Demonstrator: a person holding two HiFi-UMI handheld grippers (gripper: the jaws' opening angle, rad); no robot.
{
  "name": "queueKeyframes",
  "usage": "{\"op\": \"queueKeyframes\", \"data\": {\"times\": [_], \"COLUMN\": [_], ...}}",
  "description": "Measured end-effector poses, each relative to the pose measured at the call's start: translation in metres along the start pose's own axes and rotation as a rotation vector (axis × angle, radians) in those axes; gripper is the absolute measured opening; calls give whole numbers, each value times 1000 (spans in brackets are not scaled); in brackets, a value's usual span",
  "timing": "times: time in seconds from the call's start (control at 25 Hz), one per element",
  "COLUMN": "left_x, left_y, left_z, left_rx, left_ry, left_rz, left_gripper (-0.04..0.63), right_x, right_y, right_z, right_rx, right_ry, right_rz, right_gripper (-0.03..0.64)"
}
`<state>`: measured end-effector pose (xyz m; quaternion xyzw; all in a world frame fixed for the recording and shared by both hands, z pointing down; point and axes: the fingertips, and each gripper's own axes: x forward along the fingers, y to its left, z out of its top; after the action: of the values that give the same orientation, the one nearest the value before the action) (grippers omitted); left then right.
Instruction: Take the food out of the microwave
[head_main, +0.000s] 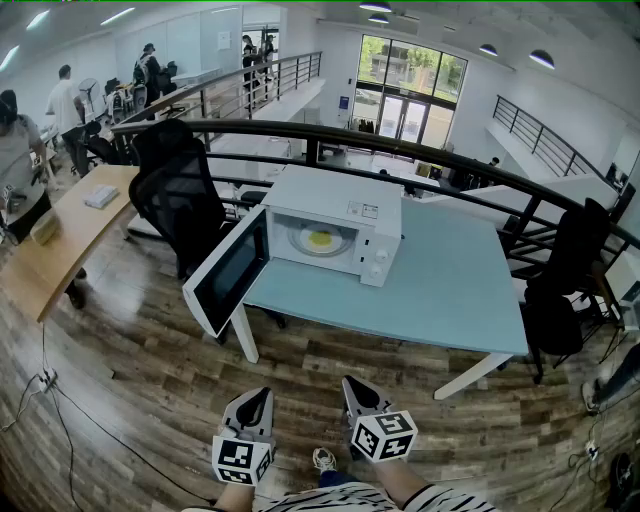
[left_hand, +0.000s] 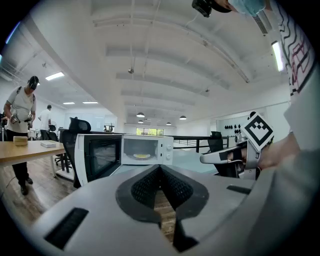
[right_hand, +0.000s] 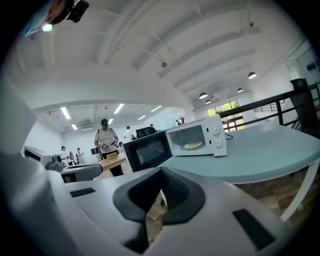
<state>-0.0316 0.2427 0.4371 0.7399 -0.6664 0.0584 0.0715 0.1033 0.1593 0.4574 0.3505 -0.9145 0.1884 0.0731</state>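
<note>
Food (head_main: 321, 239), a yellow round on what looks like a pale plate, though it is too far off to be sure, sits inside the white microwave (head_main: 345, 215). The microwave's door (head_main: 228, 270) hangs wide open to the left. The microwave stands near the back left corner of a pale blue table (head_main: 450, 300) with white legs.

The table rests on a floor (head_main: 130, 370) of dark wood planks, just in front of a curved black railing (head_main: 420, 150) at the edge of an upper level. A black office chair (head_main: 175, 190) stands beside the open door, and a second chair (head_main: 570, 270) stands at the table's right end. To the left, a long wooden desk (head_main: 60, 245) carries a few small items, and people (head_main: 68, 105) stand beyond it. Tall windows (head_main: 410, 80) light the far wall, and a cable (head_main: 55, 400) trails over the floor at the left.

Both tongs are held low, well short of the table. The left gripper (head_main: 258, 395) and the right gripper (head_main: 352, 385) each have their jaws pressed together on nothing, and both point toward the microwave.
</note>
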Motion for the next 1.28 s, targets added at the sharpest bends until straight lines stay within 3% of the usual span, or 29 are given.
{"op": "queueKeyframes", "data": {"times": [0.56,0.68,0.92,1.28], "left_x": [98,120,155,197], "left_y": [4,5,8,38], "left_z": [13,14,17,19], "left_rx": [-44,-59,-74,-94], "left_ry": [-13,-6,-5,9], "left_rz": [-39,-35,-22,-45], "left_gripper": [29,125,130,141], "right_x": [66,81,104,143], "right_y": [-57,-72,-95,-112], "right_z": [43,45,50,56], "right_rx": [16,14,12,31], "right_ry": [-45,-20,16,35], "right_rz": [53,62,75,32], "right_gripper": [37,92,157,161]}}
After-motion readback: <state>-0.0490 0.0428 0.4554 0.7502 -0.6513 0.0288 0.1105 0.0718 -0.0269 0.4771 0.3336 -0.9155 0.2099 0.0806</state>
